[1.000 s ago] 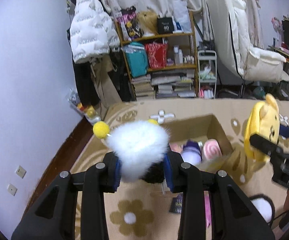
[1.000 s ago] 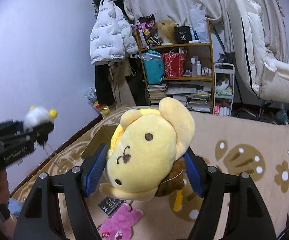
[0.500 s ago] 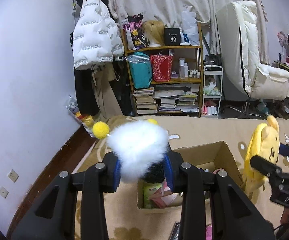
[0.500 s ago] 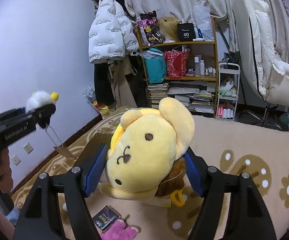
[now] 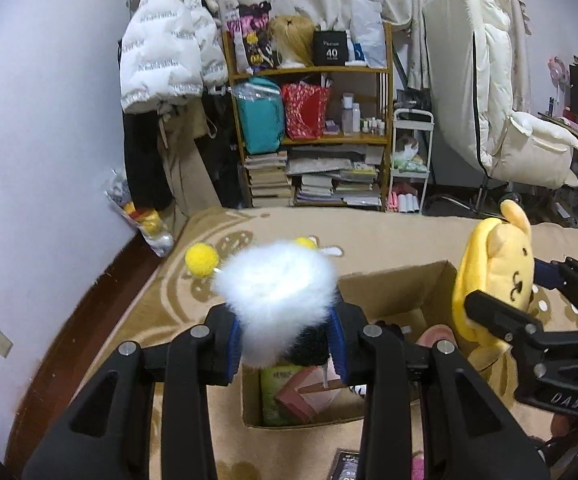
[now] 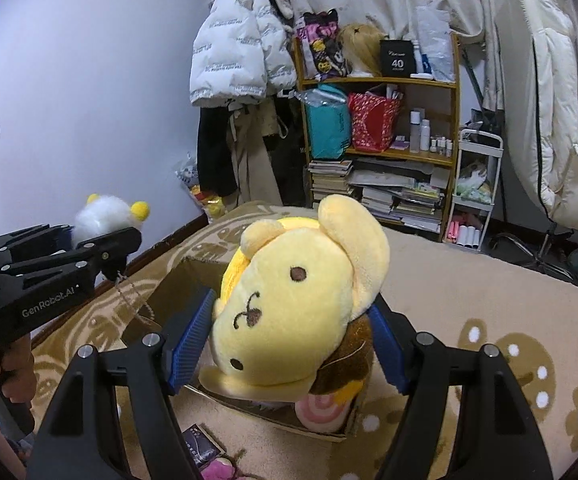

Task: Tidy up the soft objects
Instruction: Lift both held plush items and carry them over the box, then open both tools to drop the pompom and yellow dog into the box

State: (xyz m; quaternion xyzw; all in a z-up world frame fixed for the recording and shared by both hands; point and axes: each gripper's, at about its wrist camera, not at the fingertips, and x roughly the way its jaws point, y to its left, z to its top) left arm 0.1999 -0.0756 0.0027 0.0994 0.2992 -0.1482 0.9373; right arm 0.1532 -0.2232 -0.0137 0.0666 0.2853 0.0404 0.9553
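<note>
My left gripper (image 5: pixel 285 340) is shut on a fluffy white plush (image 5: pixel 277 284) with yellow pom-poms, held just above the near left part of an open cardboard box (image 5: pixel 393 284). In the right wrist view that same white plush (image 6: pixel 101 212) shows at the left in the left gripper (image 6: pixel 85 248). My right gripper (image 6: pixel 289 344) is shut on a yellow dog plush (image 6: pixel 297 300) with a brown part underneath, over the box (image 6: pixel 177 288). From the left wrist view the yellow dog plush (image 5: pixel 493 276) hangs by the box's right wall. Inside the box lie a pink swirl plush (image 6: pixel 321 408) and other soft items.
A beige flowered rug (image 5: pixel 389 236) covers the floor. A pink plush (image 6: pixel 217 470) and a dark card (image 6: pixel 201 444) lie on it before the box. A wooden shelf (image 5: pixel 313 136) with books, a hanging white jacket (image 5: pixel 165 52) and a white recliner (image 5: pixel 509 128) stand behind.
Both grippers have moved forward and down with their plushes, drawing nearer the box. The box now sits lower and closer under both views.
</note>
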